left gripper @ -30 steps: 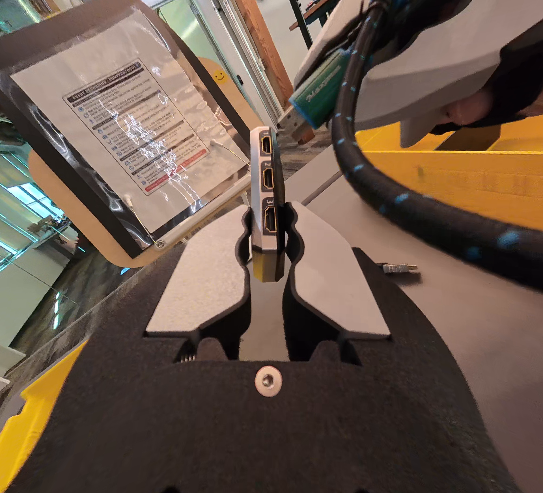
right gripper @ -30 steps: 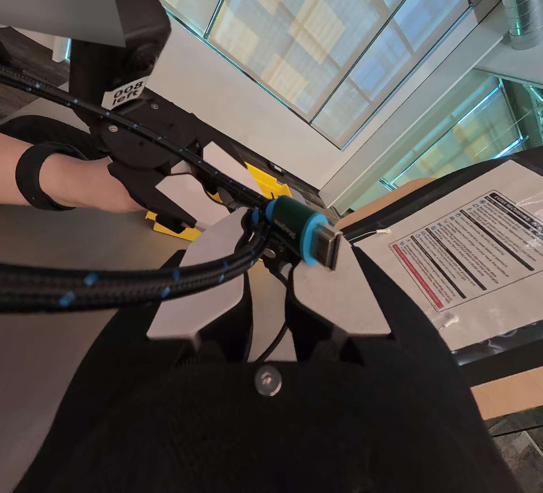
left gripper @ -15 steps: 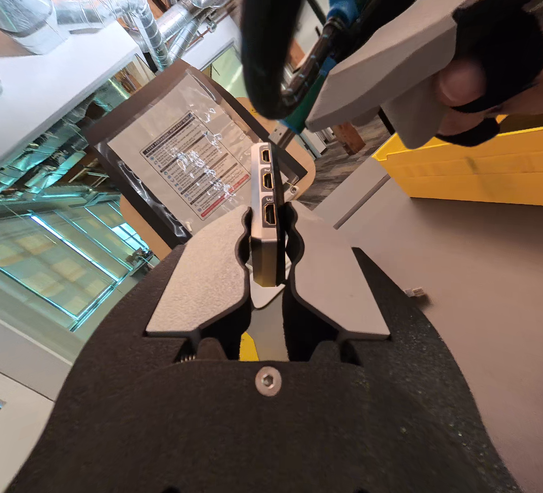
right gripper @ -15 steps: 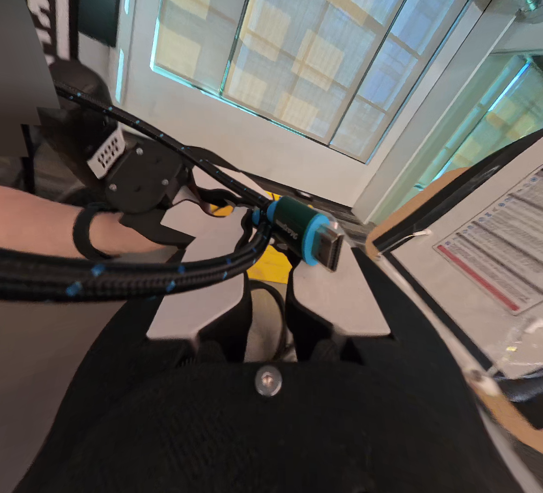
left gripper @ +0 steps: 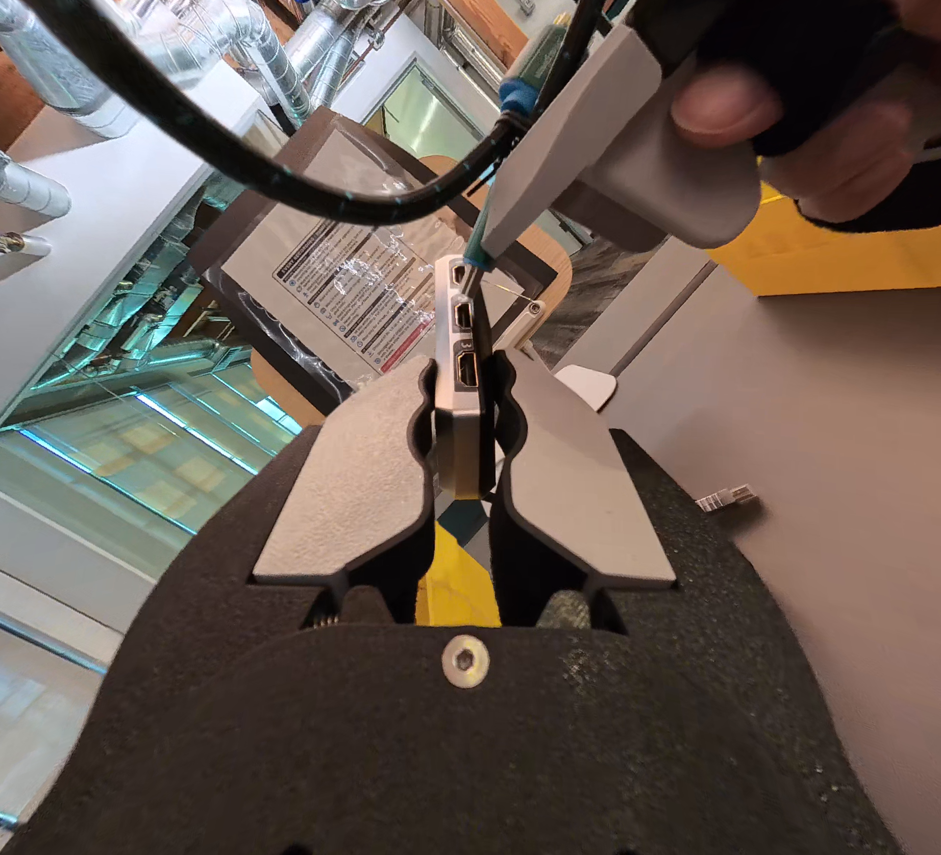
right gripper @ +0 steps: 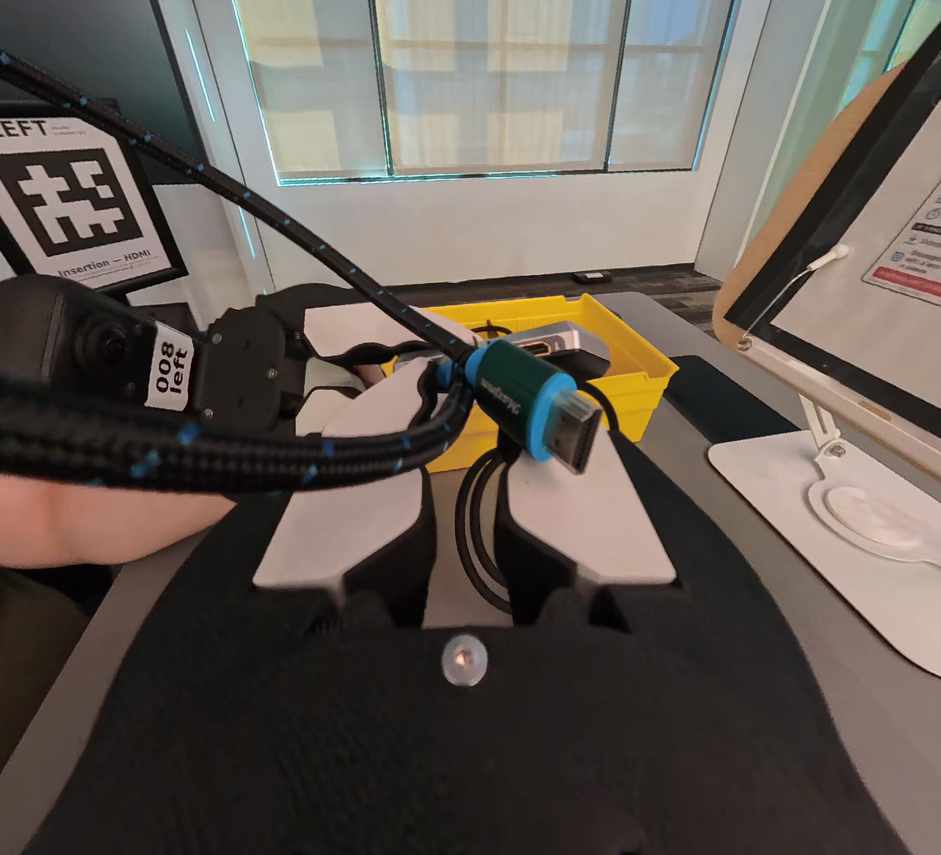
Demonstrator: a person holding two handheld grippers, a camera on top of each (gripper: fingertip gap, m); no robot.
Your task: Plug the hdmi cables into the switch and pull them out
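Observation:
My left gripper (left gripper: 461, 397) is shut on the silver and black HDMI switch (left gripper: 458, 443) and holds it upright, its three ports facing me. My right gripper (right gripper: 461, 402) is shut on the black braided HDMI cable (right gripper: 254, 453). A green and blue plug (right gripper: 529, 402) lies across its fingers, pointing right. In the left wrist view a right gripper finger (left gripper: 560, 153) reaches in from the upper right. A second green and blue plug end (left gripper: 478, 260) touches the switch at its top port. I cannot tell how deep it sits. The cable (left gripper: 214, 138) loops overhead.
A framed laminated sheet on a white stand (right gripper: 814, 499) rises at the right of the grey table (left gripper: 814, 423). A yellow bin (right gripper: 636, 372) sits behind the grippers. A small loose connector (left gripper: 728, 499) lies on the table. A thin black cable (right gripper: 471, 525) runs under my right gripper. Both grippers' tips are close together, under 4 cm apart.
My left gripper has tilted the switch upward. My right gripper has swung toward it and brought a plug end down from beside the switch onto its top port.

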